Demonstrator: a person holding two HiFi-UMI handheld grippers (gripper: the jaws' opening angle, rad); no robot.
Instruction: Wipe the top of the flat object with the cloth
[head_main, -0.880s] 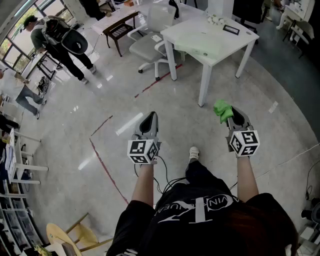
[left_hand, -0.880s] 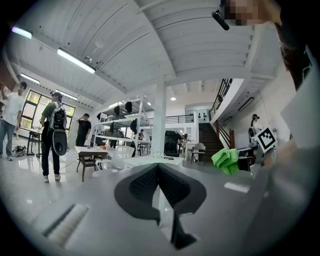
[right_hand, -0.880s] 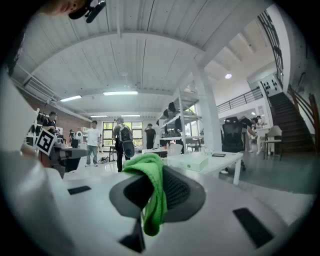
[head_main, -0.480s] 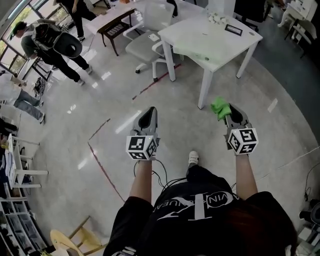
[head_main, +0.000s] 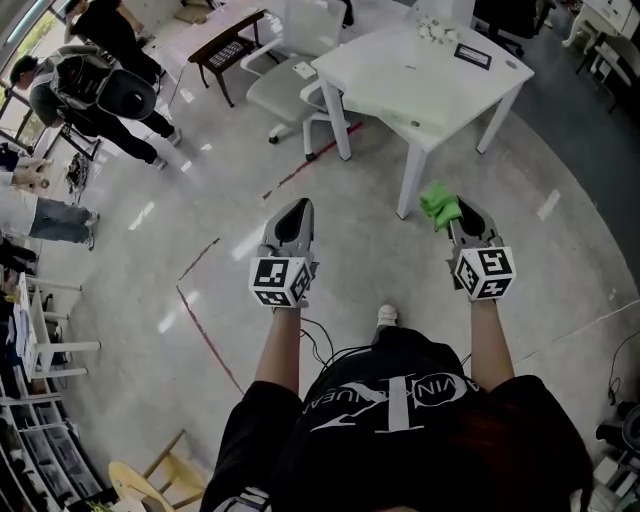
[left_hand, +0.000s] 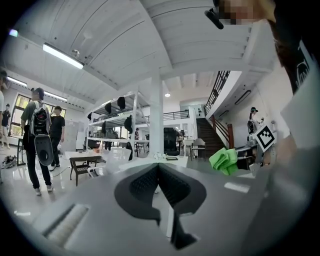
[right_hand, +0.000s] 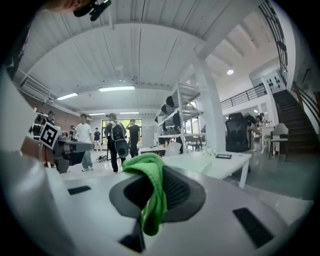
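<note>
Change: you've stepped forward; white square surface (head_main: 420, 85) now nearer than second ago, ahead right, not yet within reach.
Left tongs (head_main: 293, 214): pressed together, nothing between.
Right tongs (head_main: 458, 212): clamped on bright green cloth (head_main: 440, 205), fold draped over tips.
Judgement: approach only, wiping not begun.
Surface: mostly bare; small dark flat rectangle (head_main: 473, 57) at far right, possibly your target.
Room: person with backpack (head_main: 95, 90) far left, grey office chair (head_main: 280, 95) left of surface, red tape line (head_main: 207, 340) on glossy grey floor (head_main: 560, 260).
</note>
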